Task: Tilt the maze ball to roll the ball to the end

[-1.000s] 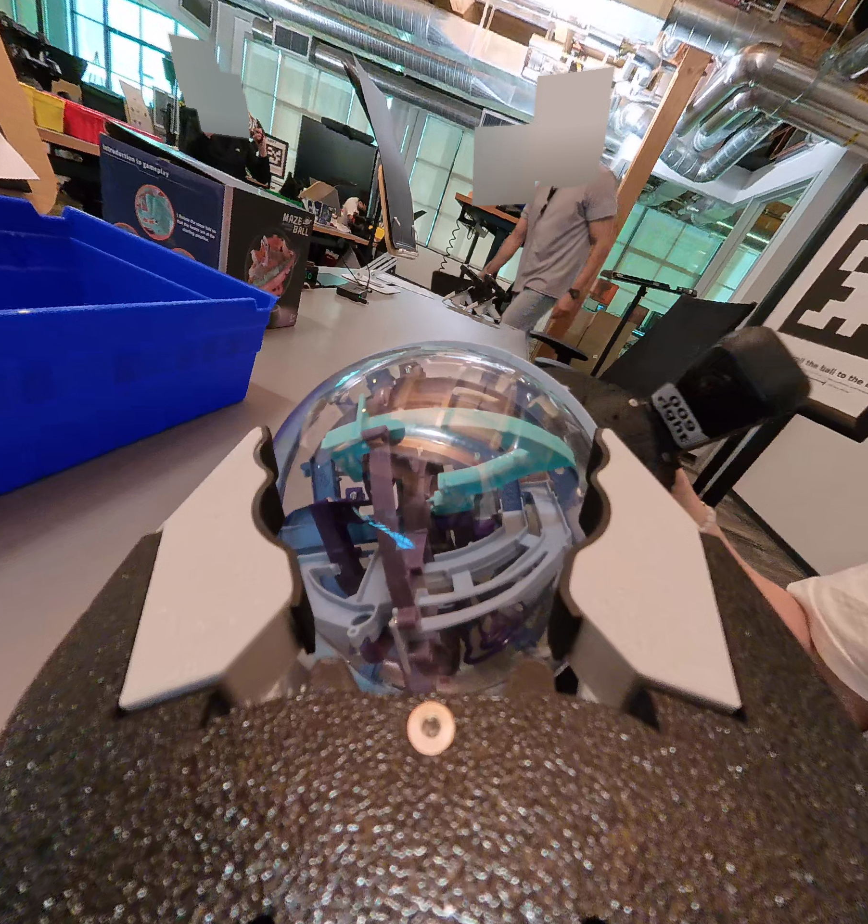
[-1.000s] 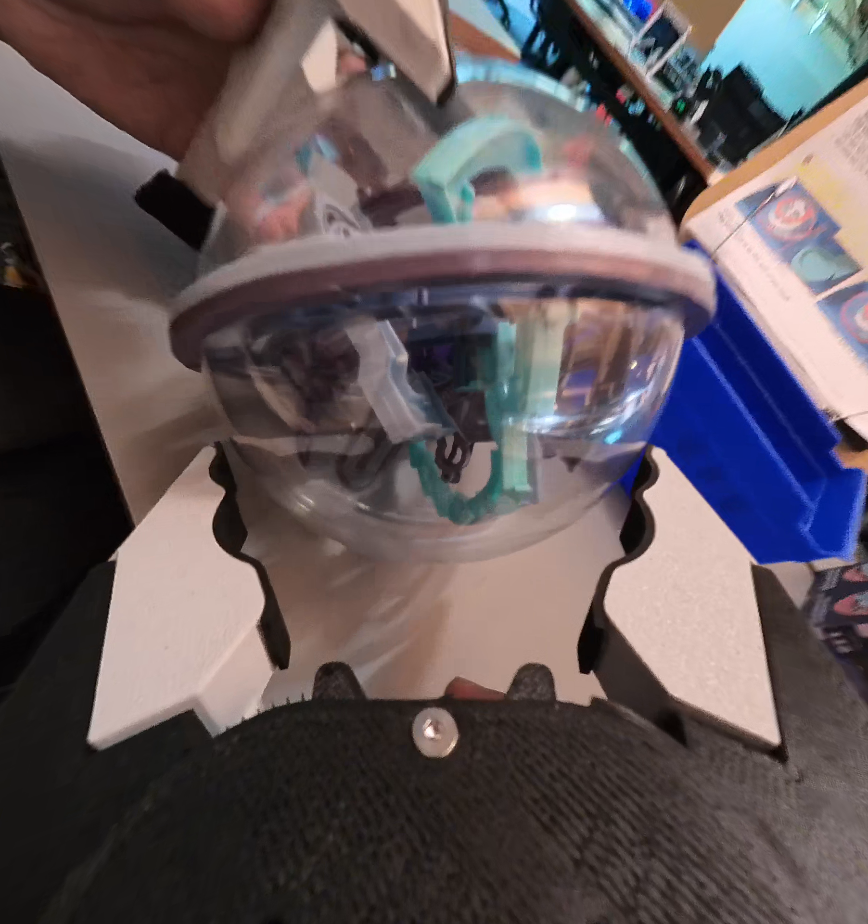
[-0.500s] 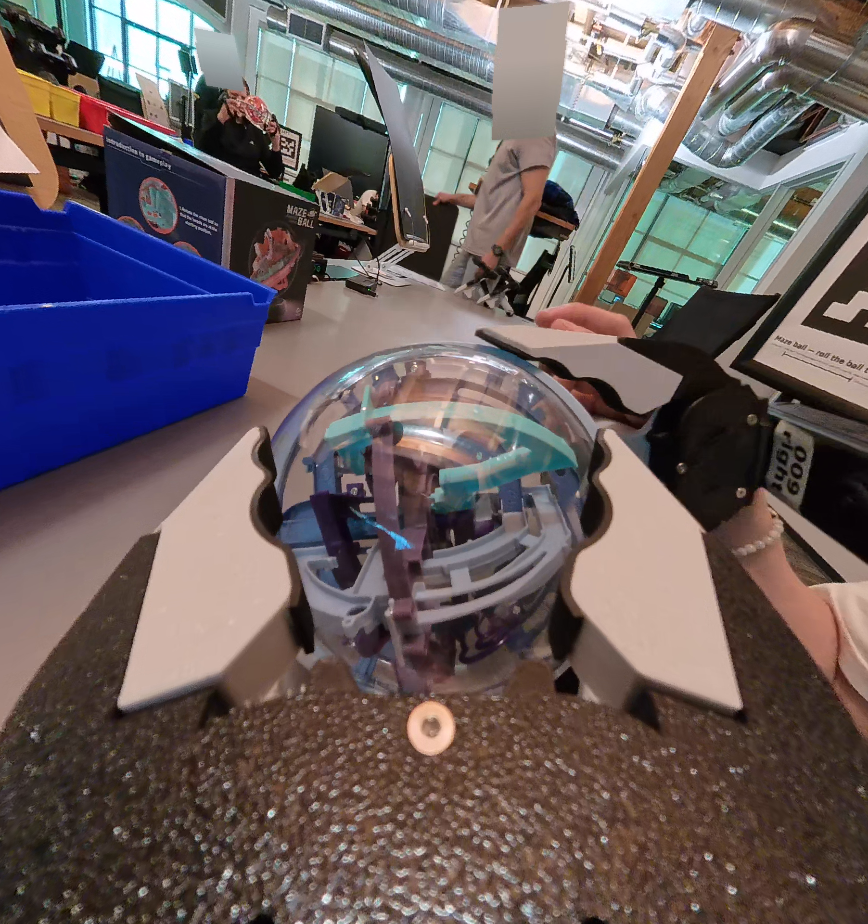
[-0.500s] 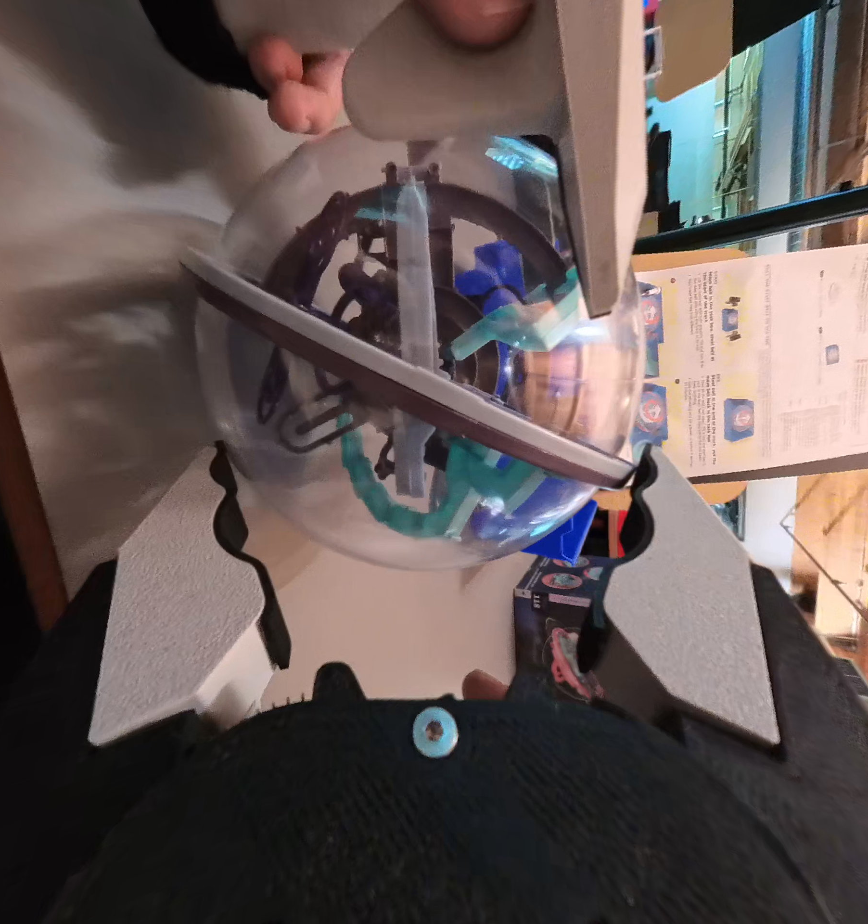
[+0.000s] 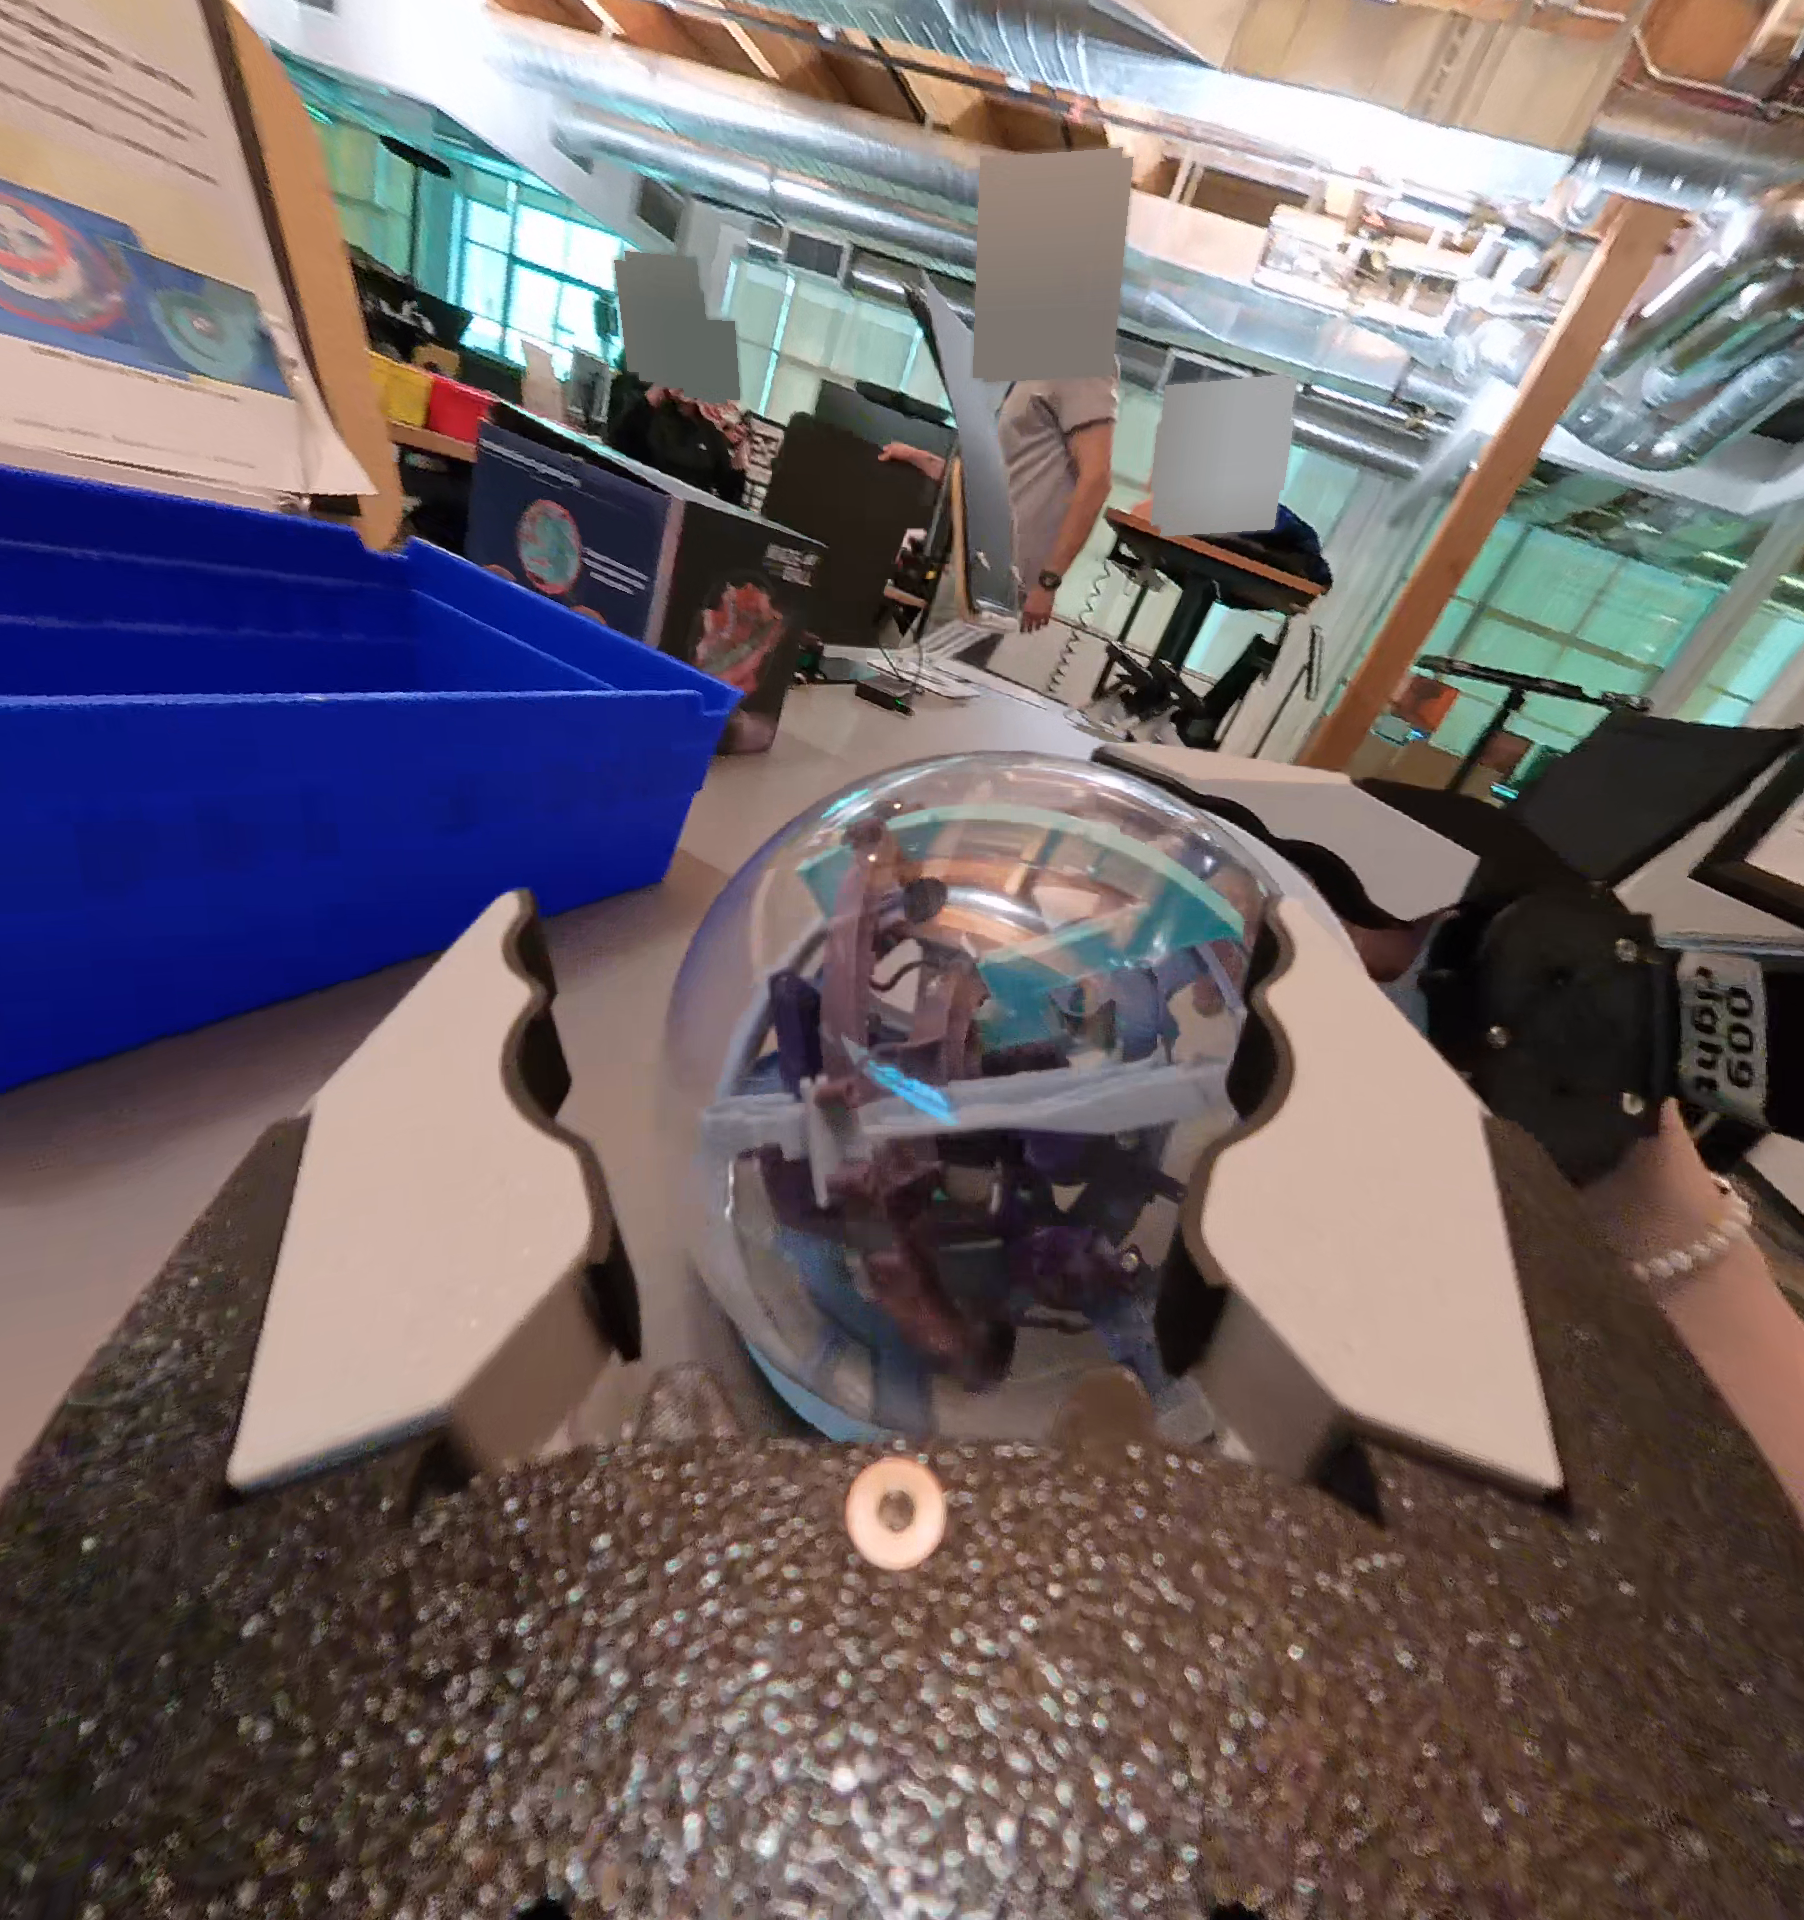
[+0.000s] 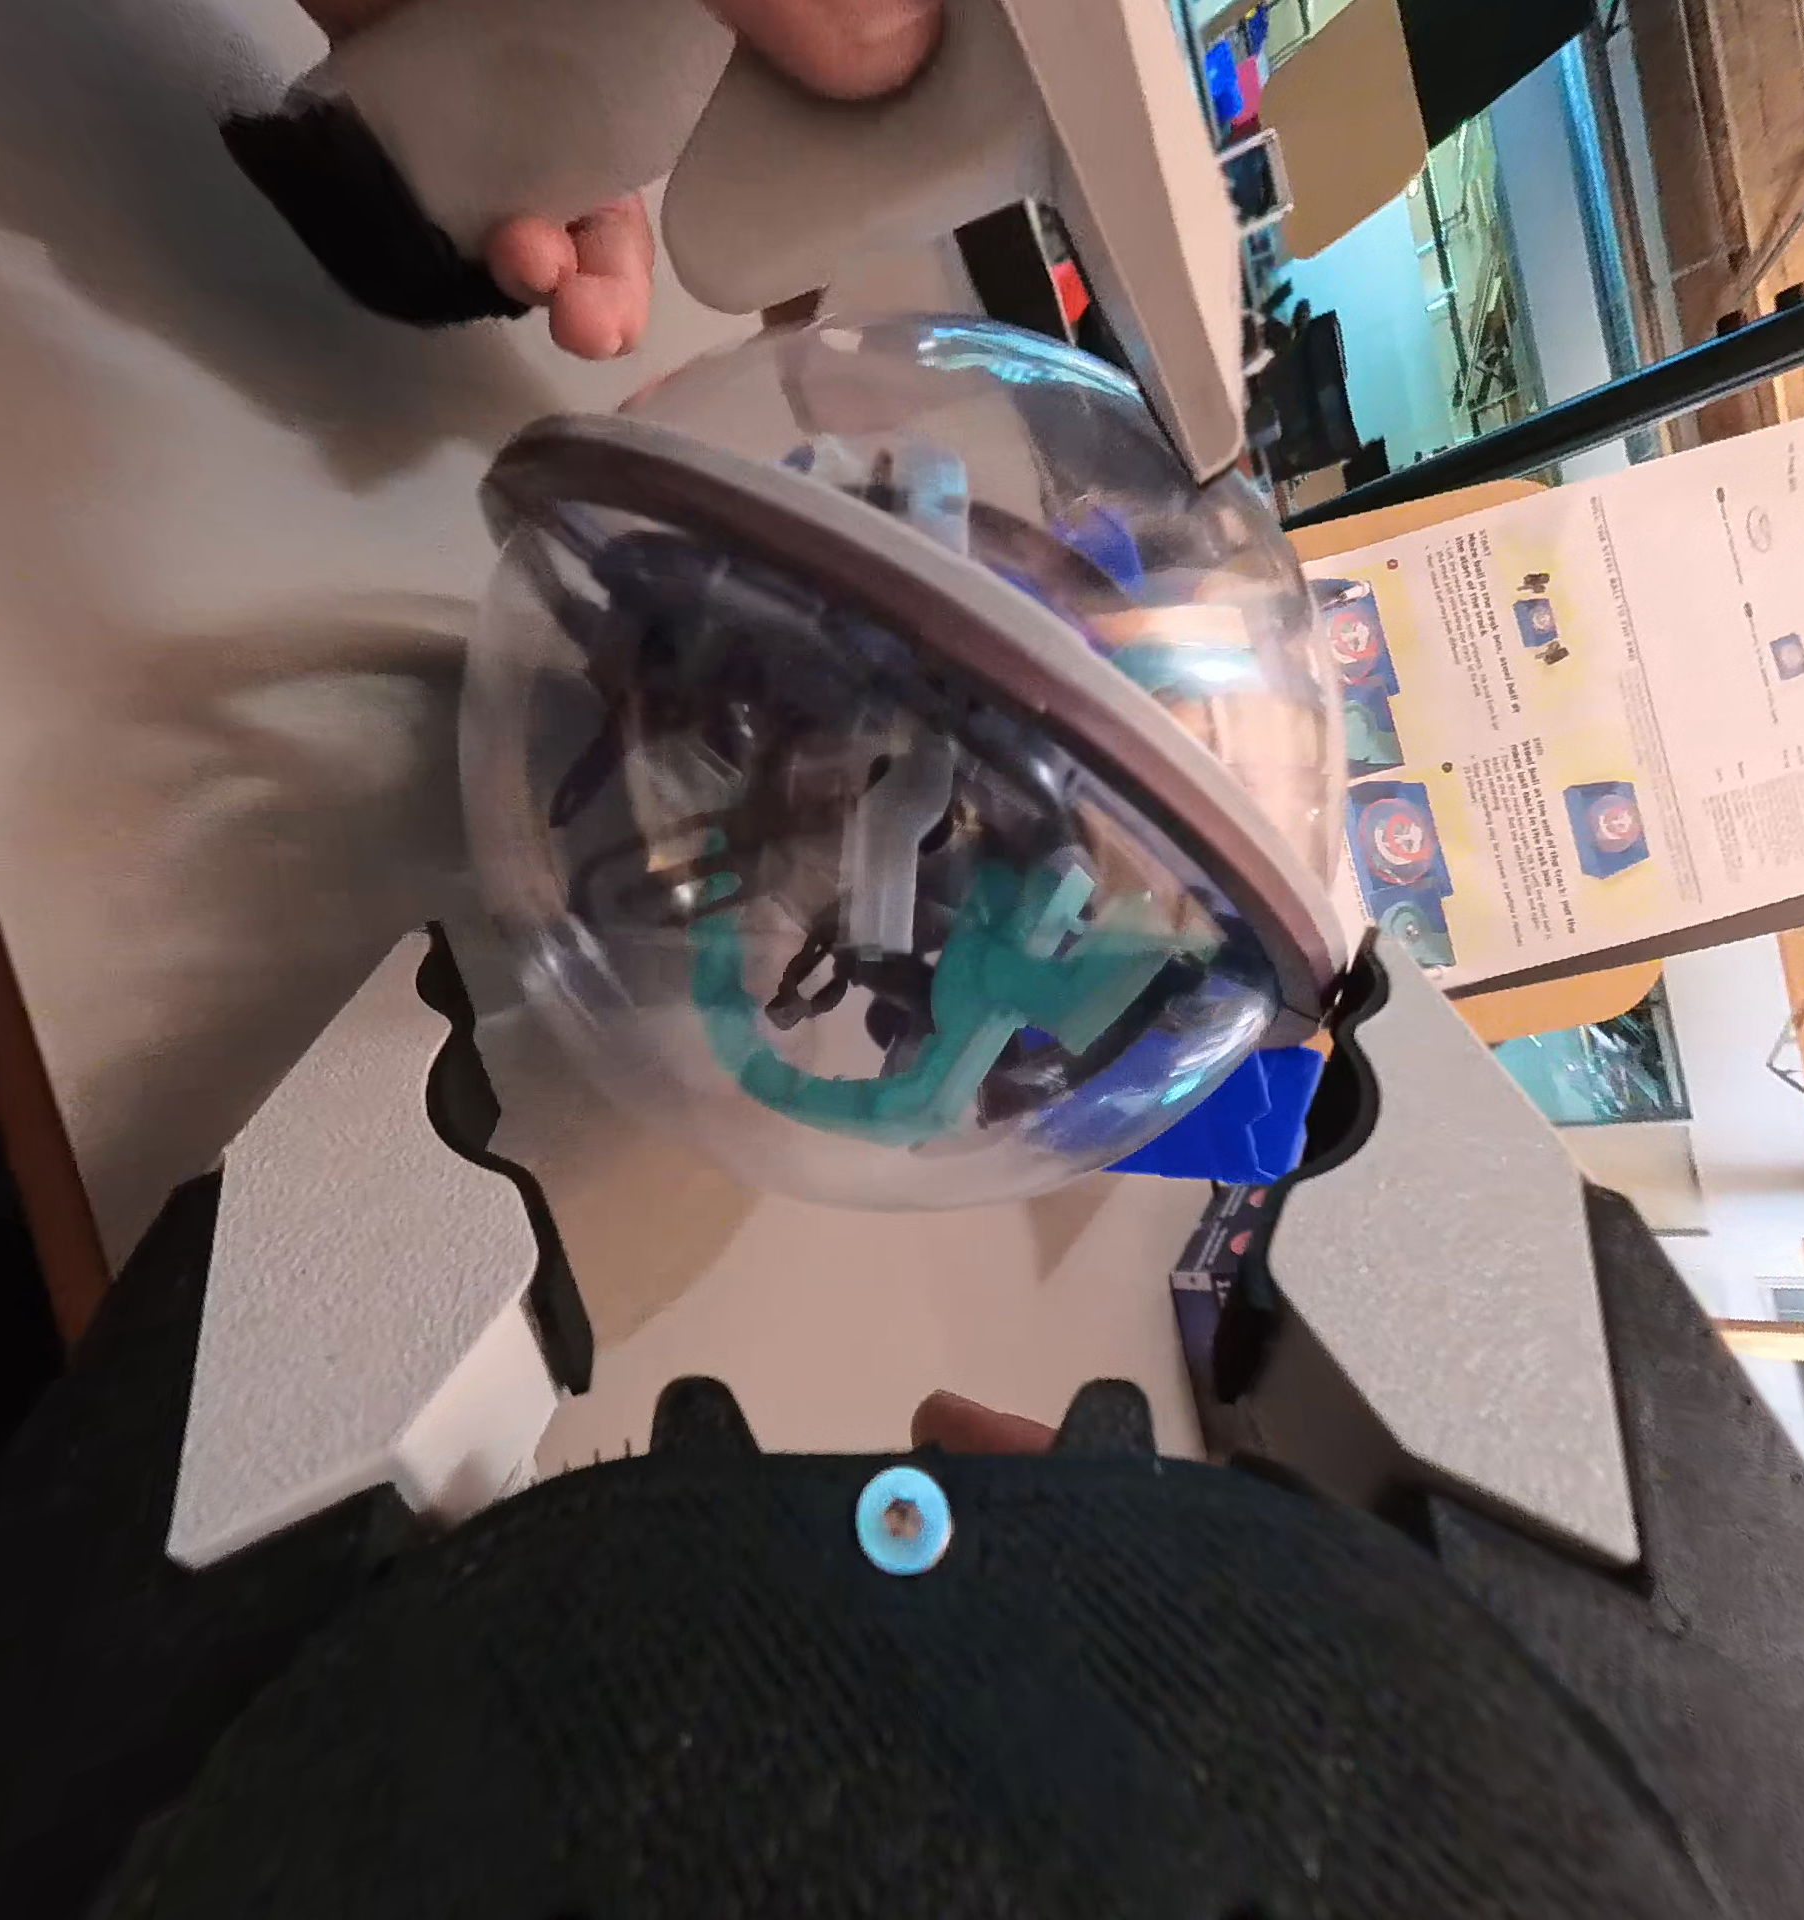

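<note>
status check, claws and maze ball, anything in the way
Left claw: right pad on maze ball, left pad clear of it. Right claw: right fingertip at the ball's grey seam, left contact unclear. Ball tilted. Blue bin close on the left.

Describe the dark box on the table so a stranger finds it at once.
Start at the large blue bin on the grey table. Behind its far right corner stands the dark box. Unlike the plain bin, it carries round colourful pictures on its sides.
</note>
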Tool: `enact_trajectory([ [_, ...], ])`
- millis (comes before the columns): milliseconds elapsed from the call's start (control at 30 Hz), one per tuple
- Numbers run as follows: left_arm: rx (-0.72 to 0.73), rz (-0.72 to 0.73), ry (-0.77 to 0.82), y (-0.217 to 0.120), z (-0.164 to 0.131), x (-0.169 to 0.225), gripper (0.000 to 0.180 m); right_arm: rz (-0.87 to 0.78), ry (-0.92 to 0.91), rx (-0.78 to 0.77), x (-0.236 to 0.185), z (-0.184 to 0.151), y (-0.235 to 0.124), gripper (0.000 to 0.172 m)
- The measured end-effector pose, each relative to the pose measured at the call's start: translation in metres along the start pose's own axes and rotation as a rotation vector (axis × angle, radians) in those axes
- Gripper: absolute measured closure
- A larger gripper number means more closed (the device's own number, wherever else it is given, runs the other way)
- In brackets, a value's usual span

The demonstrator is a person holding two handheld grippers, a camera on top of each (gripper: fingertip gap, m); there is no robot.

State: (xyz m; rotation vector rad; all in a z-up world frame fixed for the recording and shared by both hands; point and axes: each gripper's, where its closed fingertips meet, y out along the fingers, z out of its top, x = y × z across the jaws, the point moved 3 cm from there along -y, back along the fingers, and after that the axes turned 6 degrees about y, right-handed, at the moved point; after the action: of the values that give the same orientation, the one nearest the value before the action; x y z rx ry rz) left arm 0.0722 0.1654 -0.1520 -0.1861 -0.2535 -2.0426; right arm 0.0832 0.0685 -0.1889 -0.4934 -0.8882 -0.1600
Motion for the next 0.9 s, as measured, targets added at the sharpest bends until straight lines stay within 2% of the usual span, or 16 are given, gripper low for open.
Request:
enact_trajectory([
  [167,-0.030,-0.044,-0.157,0.005,-0.010,0.001,0.052,0.029,0.092,0.065,0.000,0.003,-0.003,0.015],
  [333,-0.099,-0.113,-0.254,0.014,-0.026,0.013,0.035,0.052,0.127,0.062,0.000,0.001,-0.007,0.015],
  [533,-0.131,-0.161,-0.218,0.017,-0.031,0.023,0.036,0.051,0.109,0.000,0.001,-0.009,-0.012,0.020],
  [700,-0.156,-0.179,-0.179,0.015,-0.030,0.026,0.039,0.018,0.135,-0.079,0.003,-0.026,-0.004,0.015],
  [833,-0.128,-0.159,-0.185,0.014,-0.026,0.020,0.038,0.067,0.206,-0.043,-0.003,-0.028,-0.005,0.030],
  [900,-0.106,-0.161,-0.216,0.012,-0.024,0.016,0.039,0.081,0.217,-0.021,-0.006,-0.027,-0.003,0.031],
])
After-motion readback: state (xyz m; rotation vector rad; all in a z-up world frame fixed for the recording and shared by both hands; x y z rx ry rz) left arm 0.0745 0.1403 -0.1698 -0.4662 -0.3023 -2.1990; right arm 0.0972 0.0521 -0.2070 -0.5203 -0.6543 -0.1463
